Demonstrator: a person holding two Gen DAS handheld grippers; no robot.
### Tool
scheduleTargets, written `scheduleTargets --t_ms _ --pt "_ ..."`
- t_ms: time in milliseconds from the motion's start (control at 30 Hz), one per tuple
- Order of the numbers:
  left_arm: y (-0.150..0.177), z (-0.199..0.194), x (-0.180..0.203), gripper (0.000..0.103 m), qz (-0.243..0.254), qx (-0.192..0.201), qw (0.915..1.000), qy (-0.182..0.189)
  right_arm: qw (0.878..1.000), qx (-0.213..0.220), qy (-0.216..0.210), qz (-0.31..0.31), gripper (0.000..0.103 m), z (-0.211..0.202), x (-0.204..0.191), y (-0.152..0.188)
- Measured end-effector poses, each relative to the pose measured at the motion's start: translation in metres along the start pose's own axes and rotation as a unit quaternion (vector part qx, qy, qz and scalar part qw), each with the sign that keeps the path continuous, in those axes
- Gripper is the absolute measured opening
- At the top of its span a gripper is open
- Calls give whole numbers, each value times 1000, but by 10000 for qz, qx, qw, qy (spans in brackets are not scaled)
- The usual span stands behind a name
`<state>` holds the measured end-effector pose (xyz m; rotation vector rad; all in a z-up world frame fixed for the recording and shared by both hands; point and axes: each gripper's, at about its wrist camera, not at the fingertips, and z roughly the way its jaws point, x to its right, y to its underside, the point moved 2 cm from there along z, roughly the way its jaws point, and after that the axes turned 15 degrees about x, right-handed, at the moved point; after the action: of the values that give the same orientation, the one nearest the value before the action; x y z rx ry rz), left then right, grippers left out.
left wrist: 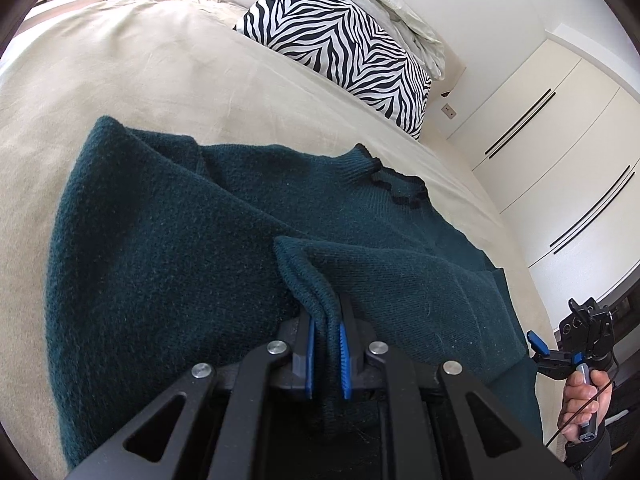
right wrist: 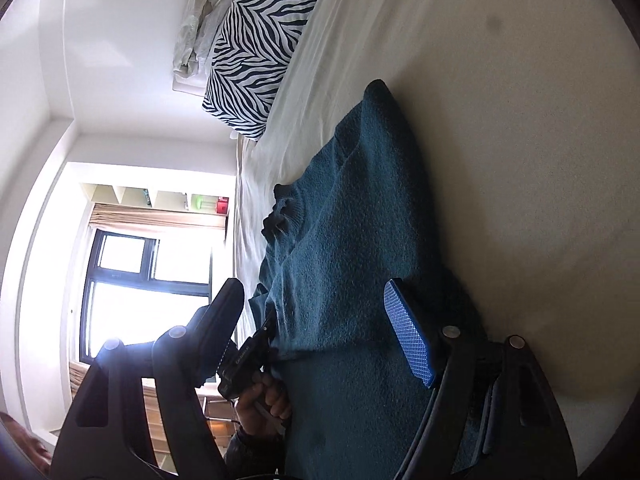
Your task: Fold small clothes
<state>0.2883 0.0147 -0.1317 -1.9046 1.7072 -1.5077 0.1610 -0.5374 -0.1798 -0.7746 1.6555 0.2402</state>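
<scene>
Beige bed [left wrist: 140,72] carries a dark green sweater [left wrist: 180,240], spread near its right edge with the black-trimmed collar [left wrist: 396,188] toward the headboard end. The left gripper [left wrist: 327,356] is clenched on a fold of the sweater's hem. The right gripper [right wrist: 320,328] hangs over the sweater with its jaws spread wide, gripping nothing. A zebra pillow [left wrist: 344,44] stands at the bed's head.

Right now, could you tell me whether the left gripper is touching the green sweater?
Touching. The left wrist view shows the left gripper shut on a bunched fold of the sweater, both jaws pressing the cloth.
</scene>
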Motion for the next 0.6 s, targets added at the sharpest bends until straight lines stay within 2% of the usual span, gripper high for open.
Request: scheduleTargets --t_ms 67,133,167,233,300,367,433,500,533,600 --pt "0 1 0 14 0 3 10000 0 9999 69 -112 -75 74 -2 -5 4" --pt "0 1 0 14 -7 -1 10000 3 9997 -18 181 -145 75 7 7 8" --pt "0 0 0 14 -20 -10 10000 9 9994 -117 318 -87 73 13 20 10" --pt "-1 -3 -1 14 -93 -67 9999 28 9996 18 290 75 63 10 28 11" --pt "-4 -14 -2 15 -145 -160 9998 -48 9993 141 336 116 63 -5 21 14" --pt "-1 -39 1 22 -117 -147 9996 -216 9981 273 530 -165 65 -28 11 22" --pt "6 -73 2 36 -17 -51 9990 -449 9964 338 613 -476 65 -53 2 35" --pt "15 -115 -3 56 -20 181 9973 -706 9941 426 709 -698 65 -81 -3 52" --pt "21 -135 -7 60 -71 259 9963 -818 9925 490 771 -817 65 -97 -5 61" --pt "40 -168 -16 61 -191 243 9940 -1046 9898 641 834 -961 65 -124 -5 83"
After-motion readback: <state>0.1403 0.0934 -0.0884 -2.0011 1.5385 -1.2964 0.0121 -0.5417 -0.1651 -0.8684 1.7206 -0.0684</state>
